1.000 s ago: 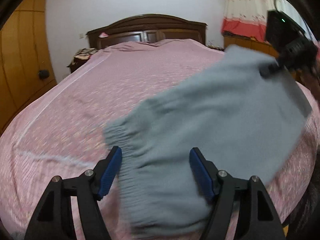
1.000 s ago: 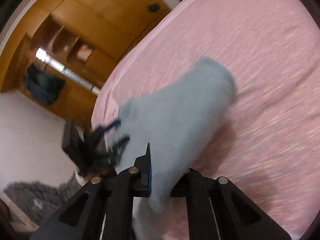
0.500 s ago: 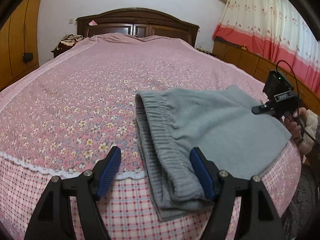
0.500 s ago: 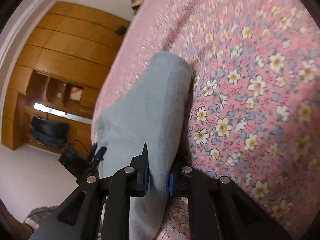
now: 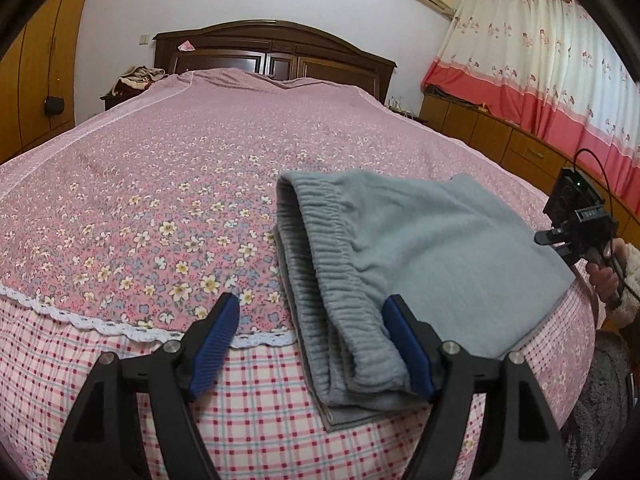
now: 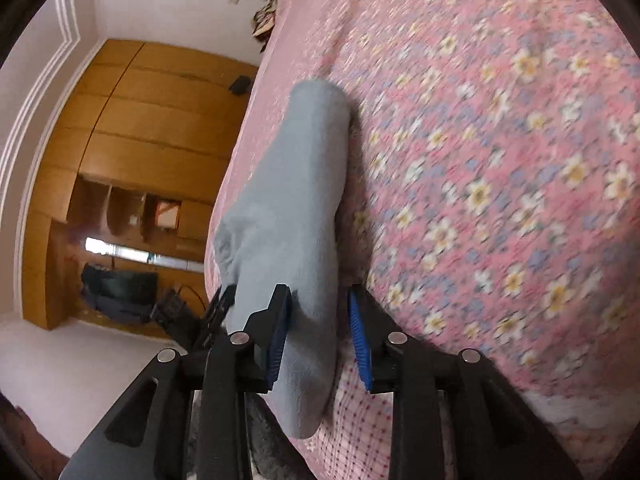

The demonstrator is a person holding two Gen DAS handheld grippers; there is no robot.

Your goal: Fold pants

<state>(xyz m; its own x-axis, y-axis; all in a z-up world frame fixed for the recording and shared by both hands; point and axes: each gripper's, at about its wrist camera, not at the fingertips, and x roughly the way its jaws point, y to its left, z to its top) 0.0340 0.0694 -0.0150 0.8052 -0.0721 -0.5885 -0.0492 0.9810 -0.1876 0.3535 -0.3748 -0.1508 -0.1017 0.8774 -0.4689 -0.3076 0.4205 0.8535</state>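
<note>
The grey fleece pants with a ribbed elastic waistband [image 5: 420, 248] are laid folded at the foot edge of the pink floral bedspread [image 5: 160, 184], the waistband stack overhanging the checked border at 6 o'clock, likely so both ends stay reachable. The left gripper [image 5: 312, 344] is held low, its blue-padded fingers [image 5: 214, 334] well apart; the waistband passes inside the right-hand finger but is not squeezed. At 3 o'clock in the left view the right gripper [image 6: 318, 336] is seen in a hand [image 5: 606, 276] at the opposite fold. Its jaws are opening, cloth between them, one pad clear: release after laying is judged. Folding appears nearly done.
</note>
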